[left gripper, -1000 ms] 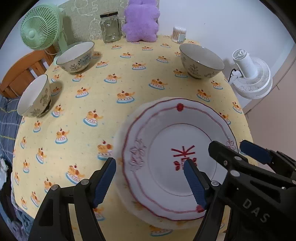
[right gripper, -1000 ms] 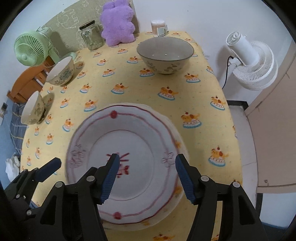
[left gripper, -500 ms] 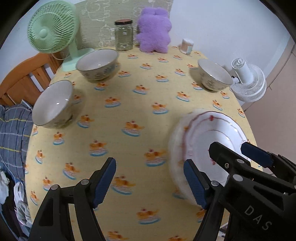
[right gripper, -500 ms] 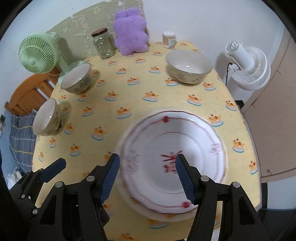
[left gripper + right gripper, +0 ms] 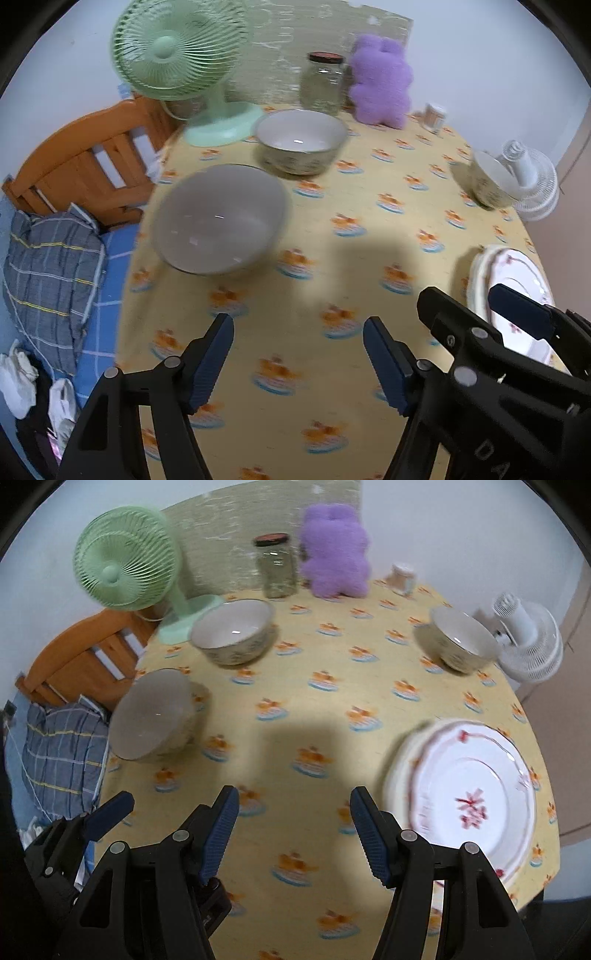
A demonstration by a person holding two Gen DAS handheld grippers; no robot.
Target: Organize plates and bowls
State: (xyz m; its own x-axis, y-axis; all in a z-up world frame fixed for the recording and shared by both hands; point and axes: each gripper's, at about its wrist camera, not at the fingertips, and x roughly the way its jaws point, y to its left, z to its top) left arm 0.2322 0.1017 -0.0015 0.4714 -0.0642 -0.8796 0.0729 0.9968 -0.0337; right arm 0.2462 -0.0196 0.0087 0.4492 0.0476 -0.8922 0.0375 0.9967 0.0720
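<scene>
While both grippers are hovering over the cloth, the scene is laying itself out as follows, biggest thing first.

Table (image 5: 332, 709): it is filling the middle of both views, wearing a yellow cloth printed with small orange figures.
Wooden headboard (image 5: 85, 166): it is standing at the left edge of the frame, just beside the table, with a plaid pillow (image 5: 48, 266) lying below it.
Green fan (image 5: 125, 576): it is standing upright at the upper left, just behind the far bowl.
White fan (image 5: 528, 646): it is sitting off the table's right edge, just beside the right bowl.
Stacked plates (image 5: 469, 794): they are lying at the lower right of the right wrist view, near the table edge, the top one bearing red markings.
Near bowl (image 5: 221, 218): it is resting at the left side of the table, blurred.
Far bowl (image 5: 301, 140): it is sitting upright in front of the jar.
Right bowl (image 5: 461, 642): it is standing well apart from the other two.
Purple plush (image 5: 334, 550): it is leaning at the top centre, just beside the glass jar (image 5: 277, 566).
Small container (image 5: 402, 578): it is sitting right of the plush.
Left gripper (image 5: 297, 362): its jaws are spreading wide, holding nothing.
Right gripper (image 5: 293, 832): its jaws are likewise gaping over bare cloth.
</scene>
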